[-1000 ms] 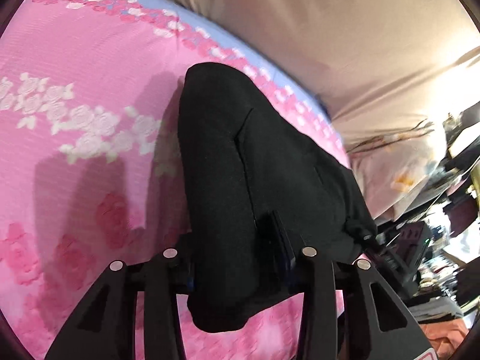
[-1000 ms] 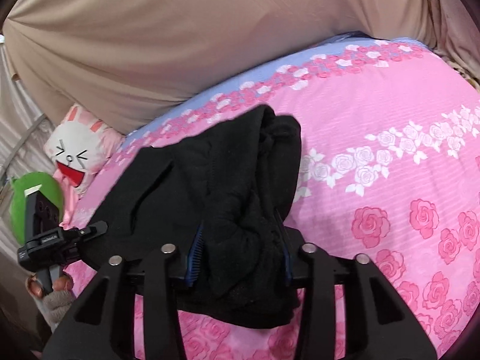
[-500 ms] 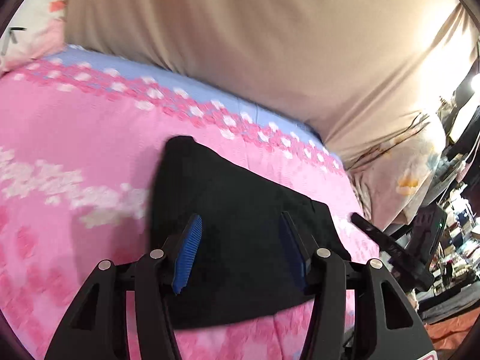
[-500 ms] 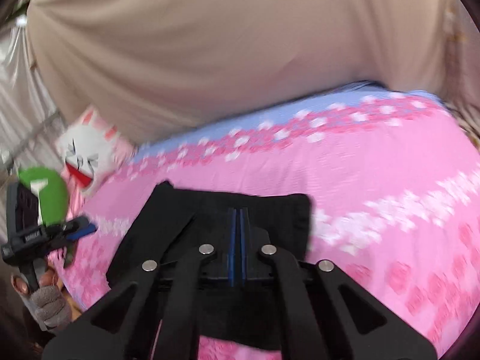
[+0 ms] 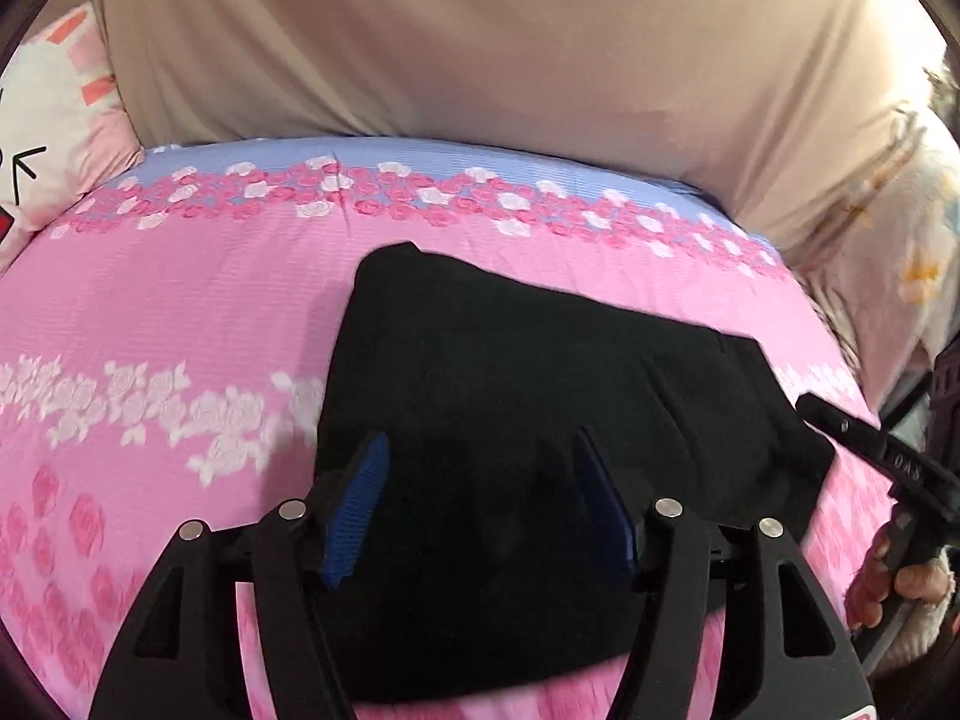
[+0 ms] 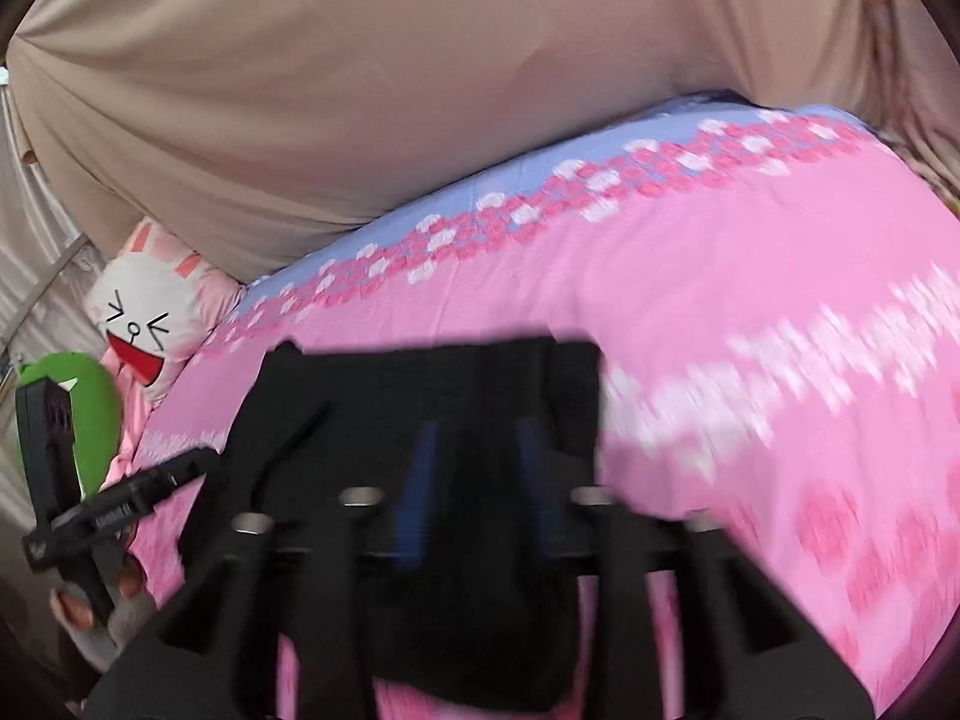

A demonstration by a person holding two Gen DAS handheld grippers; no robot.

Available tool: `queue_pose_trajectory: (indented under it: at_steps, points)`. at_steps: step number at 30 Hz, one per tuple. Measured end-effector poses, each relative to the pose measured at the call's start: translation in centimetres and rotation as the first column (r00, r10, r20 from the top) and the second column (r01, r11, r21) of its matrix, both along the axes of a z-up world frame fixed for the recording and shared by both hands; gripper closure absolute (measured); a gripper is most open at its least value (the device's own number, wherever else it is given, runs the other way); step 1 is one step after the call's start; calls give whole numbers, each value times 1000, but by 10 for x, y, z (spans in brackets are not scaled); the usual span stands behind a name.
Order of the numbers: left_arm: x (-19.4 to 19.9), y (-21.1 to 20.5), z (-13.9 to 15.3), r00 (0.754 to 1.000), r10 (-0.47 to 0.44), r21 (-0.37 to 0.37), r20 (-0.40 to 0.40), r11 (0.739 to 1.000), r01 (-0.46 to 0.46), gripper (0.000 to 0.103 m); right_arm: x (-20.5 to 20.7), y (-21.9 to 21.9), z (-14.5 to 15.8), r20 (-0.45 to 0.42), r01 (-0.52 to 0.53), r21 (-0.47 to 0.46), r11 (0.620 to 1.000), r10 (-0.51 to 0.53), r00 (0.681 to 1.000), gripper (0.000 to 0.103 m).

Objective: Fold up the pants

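The black pants lie folded into a flat rectangle on the pink floral bed sheet. My left gripper hovers just above the near part of the pants, open and empty, blue pads apart. In the right wrist view the pants show as a dark block, blurred by motion. My right gripper is above them, open with a moderate gap and holding nothing.
A beige curtain hangs behind the bed. A white bunny pillow and a green plush lie at one end. A floral pillow lies at the other. Each gripper and its holding hand shows in the other's view.
Both grippers let go of the pants and pulled back and up. The pants now lie flat. The right gripper was shut half a second ago and has opened again.
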State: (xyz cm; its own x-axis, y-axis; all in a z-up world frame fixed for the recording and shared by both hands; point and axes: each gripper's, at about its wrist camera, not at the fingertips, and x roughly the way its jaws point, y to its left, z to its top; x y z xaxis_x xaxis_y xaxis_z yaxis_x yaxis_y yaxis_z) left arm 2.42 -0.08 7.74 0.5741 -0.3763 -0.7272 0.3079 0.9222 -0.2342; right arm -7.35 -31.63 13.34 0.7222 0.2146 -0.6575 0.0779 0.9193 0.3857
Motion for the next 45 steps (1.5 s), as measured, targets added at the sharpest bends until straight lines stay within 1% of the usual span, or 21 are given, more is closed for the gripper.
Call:
queue_pose_trajectory:
  at_steps: [4, 7, 9, 10, 11, 14, 17, 19, 20, 21, 23, 24, 26, 29, 30, 31, 32, 35, 38, 40, 45]
  points:
    - [-29, -18, 0, 997, -76, -16, -11, 997, 75, 32, -31, 0, -4, -11, -9, 25, 1000, 9, 1000, 58]
    - [-44, -44, 0, 987, -160, -33, -5, 987, 159, 30, -33, 8, -5, -4, -30, 11, 999, 30, 1000, 58]
    - [-53, -68, 2, 979, -201, -10, 12, 979, 201, 27, -34, 8, -5, 3, -28, 14, 1000, 28, 1000, 58]
    - [-57, -78, 3, 972, -232, -2, 21, 973, 232, 24, -36, 5, -4, 9, -32, 32, 999, 32, 999, 58]
    - [-59, -88, 3, 966, -257, 8, 30, 967, 256, 15, -38, 4, -4, 13, -32, 45, 998, 32, 999, 58]
    - [-56, -122, -5, 960, -273, 104, 54, 958, 267, 15, -46, -9, -6, 18, -2, 67, 998, 1, 1000, 58]
    - [-53, -150, -17, 952, -285, 253, 113, 935, 250, 15, -55, -21, -10, 20, 22, 103, 994, -24, 1000, 58]
    - [-55, -161, -23, 933, -331, 300, 142, 913, 278, 62, -60, -28, -13, 19, 30, 106, 994, -32, 999, 58]
    - [-50, -160, -22, 934, -337, 282, 116, 913, 294, 98, -61, -30, -14, 19, 34, 104, 994, -36, 999, 58]
    - [-40, -150, -18, 948, -310, 195, 67, 936, 292, 98, -63, -32, -15, 20, 36, 102, 994, -38, 999, 58]
    - [-28, -126, -3, 966, -256, 39, 40, 966, 254, 99, -64, -36, -13, 35, 24, 107, 994, -28, 999, 58]
    - [-24, -110, 8, 974, -224, -19, 45, 974, 225, 99, -63, -36, -12, 43, 15, 108, 994, -19, 999, 58]
    - [-22, -93, 23, 976, -210, -68, 55, 974, 214, 99, -58, -33, -11, 49, -11, 110, 994, 6, 999, 58]
    - [-28, -81, 43, 977, -187, -60, 107, 979, 194, 99, -41, -21, -17, 45, -58, 104, 993, 53, 998, 58]
    - [-29, -80, 46, 976, -183, -60, 114, 980, 191, 99, -35, -15, -21, 45, -79, 100, 992, 74, 996, 65]
    - [-30, -79, 49, 976, -183, -65, 116, 979, 191, 99, -33, -9, -22, 39, -85, 89, 992, 82, 996, 87]
    - [-31, -78, 51, 976, -182, -69, 116, 979, 191, 99, -32, -1, -21, 43, -94, 60, 994, 92, 995, 93]
    - [-34, -76, 52, 976, -185, -61, 117, 979, 193, 99, -45, 8, -10, 92, -109, 11, 994, 108, 990, 94]
    - [-31, -78, 39, 977, -200, -75, 76, 976, 206, 98, -38, -1, -31, 0, -78, -34, 996, 78, 997, 92]
    - [-29, -80, 31, 977, -204, -86, 55, 974, 209, 98, -38, -12, -35, -23, -43, 21, 999, 44, 999, 86]
    - [-32, -77, 31, 978, -196, -97, 68, 975, 202, 98, -41, 2, 16, 96, -63, -77, 995, 70, 993, 84]
